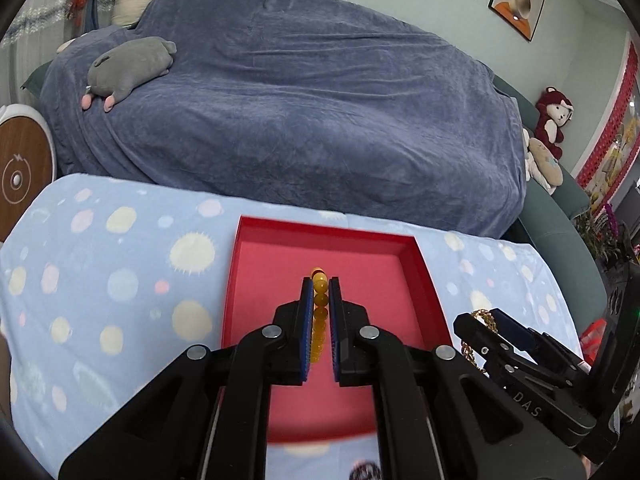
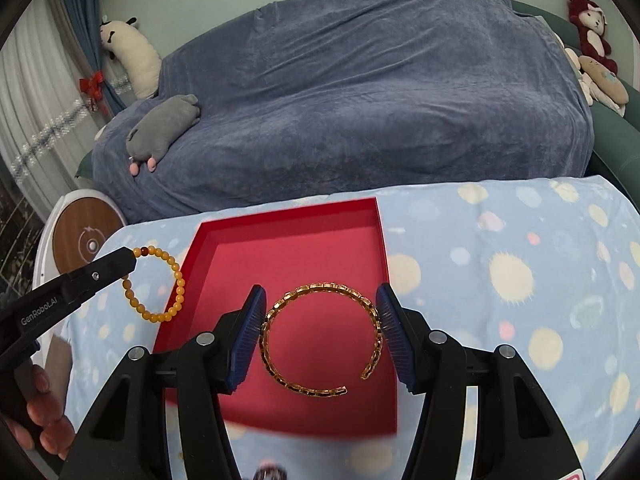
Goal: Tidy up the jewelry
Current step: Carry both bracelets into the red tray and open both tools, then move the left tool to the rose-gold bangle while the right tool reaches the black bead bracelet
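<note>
We pinch the yellow bead bracelet [image 1: 320, 308] in our left gripper [image 1: 320, 292], right gripper [image 2: 321, 312] clamps the gold cuff [image 2: 320, 340], both above the red tray [image 2: 380, 240]. Risk: cuff springs out sideways, beads swing past the rim.

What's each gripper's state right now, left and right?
Left gripper: closed on the yellow bead bracelet, above the red tray.
Right gripper: holding the gold cuff bangle between its pads, over the tray.

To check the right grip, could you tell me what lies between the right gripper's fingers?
The gold cuff bracelet, spanning pad to pad above the red tray, in the right wrist view.
</note>
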